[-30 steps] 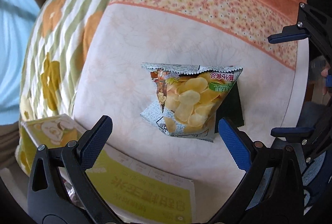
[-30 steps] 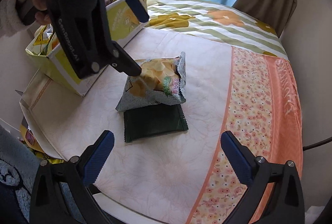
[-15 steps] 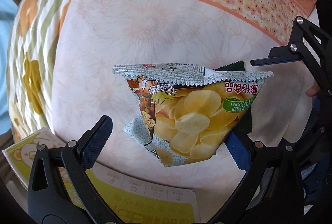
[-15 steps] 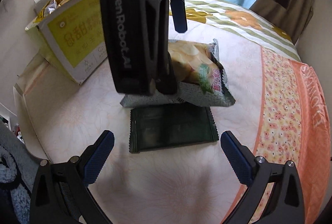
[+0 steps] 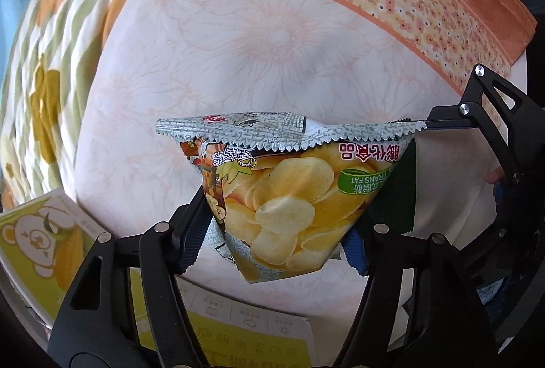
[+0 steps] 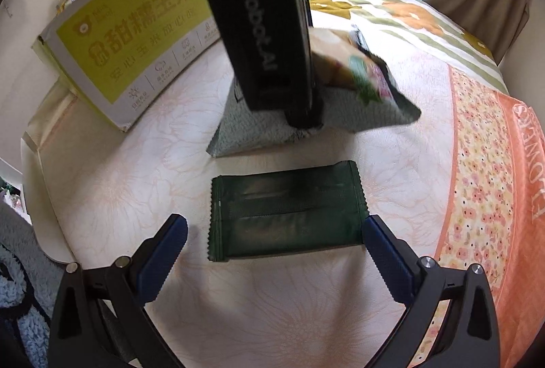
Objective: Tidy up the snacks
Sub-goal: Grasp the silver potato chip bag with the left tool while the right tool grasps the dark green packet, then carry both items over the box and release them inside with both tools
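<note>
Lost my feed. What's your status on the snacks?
Left gripper closing around chip bag. Right gripper open, straddling dark green packet. Nothing in the way.

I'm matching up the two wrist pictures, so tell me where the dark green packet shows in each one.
Left wrist: dark green packet at right of centre, mostly hidden behind the chip bag.
Right wrist: lower centre, flat on the cloth, between the right tool's fingertips.
Shared landmark: yellow box, lower left in the left view, upper left in the right.
</note>
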